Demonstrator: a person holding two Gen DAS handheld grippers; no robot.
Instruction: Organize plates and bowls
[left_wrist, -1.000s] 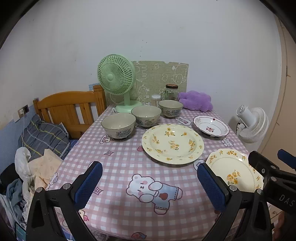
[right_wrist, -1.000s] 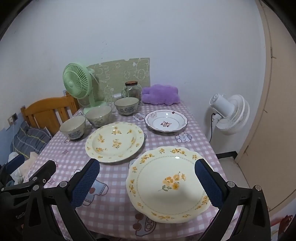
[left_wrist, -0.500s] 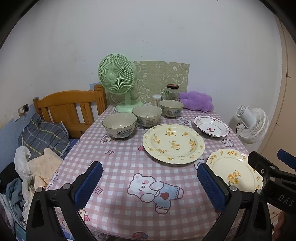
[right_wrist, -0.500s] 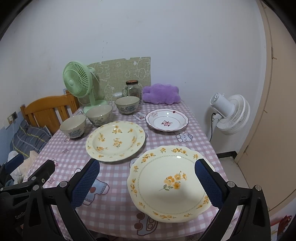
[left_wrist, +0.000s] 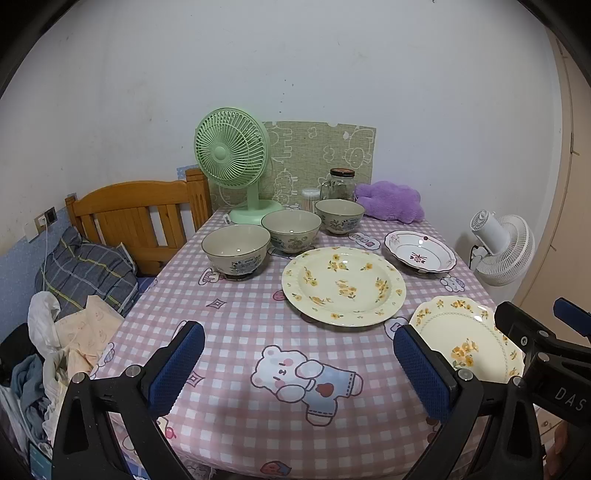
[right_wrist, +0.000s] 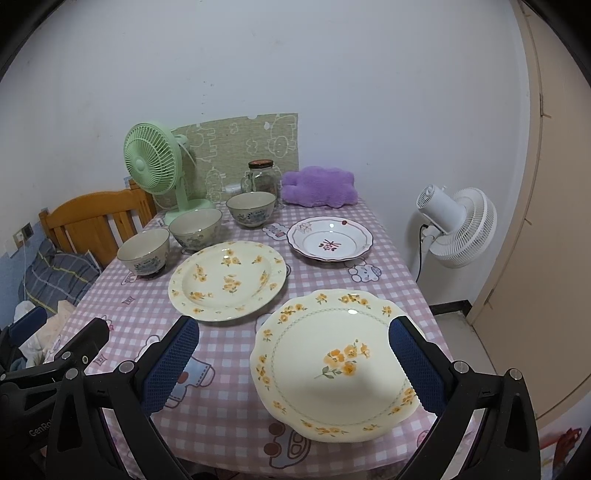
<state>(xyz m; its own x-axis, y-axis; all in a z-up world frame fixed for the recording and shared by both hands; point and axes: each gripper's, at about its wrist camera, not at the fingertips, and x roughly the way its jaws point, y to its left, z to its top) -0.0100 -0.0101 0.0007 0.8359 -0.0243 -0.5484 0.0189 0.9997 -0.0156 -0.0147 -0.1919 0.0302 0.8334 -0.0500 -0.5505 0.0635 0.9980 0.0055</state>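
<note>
Pink checkered tablecloth holds the big yellow-flower plate at centre, scalloped yellow plate at near right, red-pattern plate behind, three bowls lined up left. Left gripper and right gripper hover, jaws apart, holding nothing.

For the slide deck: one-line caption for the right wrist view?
Open right gripper poised above a scalloped yellow-flower plate; two more plates and three bowls wait on the checked tablecloth.
</note>
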